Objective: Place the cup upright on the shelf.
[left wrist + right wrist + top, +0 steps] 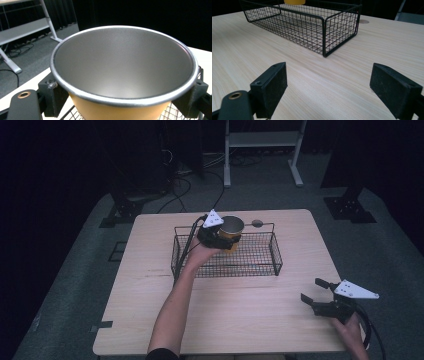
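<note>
A yellow cup (231, 227) with a grey metal inside and rim hangs over the back left part of a black wire basket (275, 256). My left gripper (226, 238) is shut on it, one pad on each side of the yellow wall just under the rim. In the left gripper view the cup (122, 65) stands upright and empty, with the pads (53, 96) against its sides. My right gripper (313, 290) is open near the table's front right edge with nothing between its jaws. From the right gripper view the basket (324, 35) lies ahead, the cup's yellow bottom (294, 2) above it.
The basket sits on a light wooden table (225, 320). A small grey round disc (257, 223) lies just behind the basket. Beyond the table stand a white metal frame (262, 150), cables and black stand feet on the grey floor.
</note>
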Available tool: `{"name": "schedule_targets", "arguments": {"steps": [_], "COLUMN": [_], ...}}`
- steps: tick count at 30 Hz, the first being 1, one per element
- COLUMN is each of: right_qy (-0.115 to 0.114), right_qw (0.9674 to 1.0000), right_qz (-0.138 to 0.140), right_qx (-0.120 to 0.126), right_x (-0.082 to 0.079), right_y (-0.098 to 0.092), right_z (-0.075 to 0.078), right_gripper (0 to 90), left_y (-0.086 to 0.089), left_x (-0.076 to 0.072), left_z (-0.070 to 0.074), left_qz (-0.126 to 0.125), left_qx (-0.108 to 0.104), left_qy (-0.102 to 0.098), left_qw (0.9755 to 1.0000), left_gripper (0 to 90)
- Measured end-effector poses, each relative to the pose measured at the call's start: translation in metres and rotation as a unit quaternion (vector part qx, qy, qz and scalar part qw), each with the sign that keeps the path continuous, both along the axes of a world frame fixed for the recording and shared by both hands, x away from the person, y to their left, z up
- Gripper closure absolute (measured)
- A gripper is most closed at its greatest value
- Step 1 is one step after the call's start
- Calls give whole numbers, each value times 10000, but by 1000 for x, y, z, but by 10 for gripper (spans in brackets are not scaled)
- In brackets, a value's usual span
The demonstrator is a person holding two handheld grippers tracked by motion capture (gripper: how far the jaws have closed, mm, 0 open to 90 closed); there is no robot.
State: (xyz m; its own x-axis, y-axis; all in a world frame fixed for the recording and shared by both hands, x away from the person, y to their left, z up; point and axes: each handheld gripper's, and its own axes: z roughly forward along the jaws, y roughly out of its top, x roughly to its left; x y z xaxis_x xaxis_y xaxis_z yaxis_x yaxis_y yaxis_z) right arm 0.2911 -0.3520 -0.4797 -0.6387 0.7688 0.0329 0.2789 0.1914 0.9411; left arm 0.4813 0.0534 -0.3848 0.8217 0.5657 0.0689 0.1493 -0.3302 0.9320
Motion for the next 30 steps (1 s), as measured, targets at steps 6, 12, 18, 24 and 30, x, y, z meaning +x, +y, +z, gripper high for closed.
{"name": "schedule_targets", "arguments": {"steps": [6, 12, 18, 24, 30], "right_qy": [-6, -12, -19, -27, -33], "right_qw": [10000, 10000, 10000, 10000, 10000], "right_qz": [10, 13, 13, 24, 8], "right_qx": [-21, -29, -49, -63, -60], "right_x": [0, 0, 0, 0, 0], "right_y": [0, 0, 1, 1, 1], "right_z": [0, 0, 0, 0, 0], "right_gripper": [133, 133, 134, 134, 134], "left_y": [-1, -3, -5, -8, -12], "left_x": [7, 10, 14, 15, 16], "left_z": [-5, -10, -15, -20, -20], "left_qz": [-96, -242, -424, -519, -605], "left_qx": [109, 249, 318, 632, 794], "left_qy": [102, 207, 351, 405, 396], "left_qw": [9998, 9992, 9980, 9958, 9942], "left_gripper": [142, 142, 142, 142, 141]}}
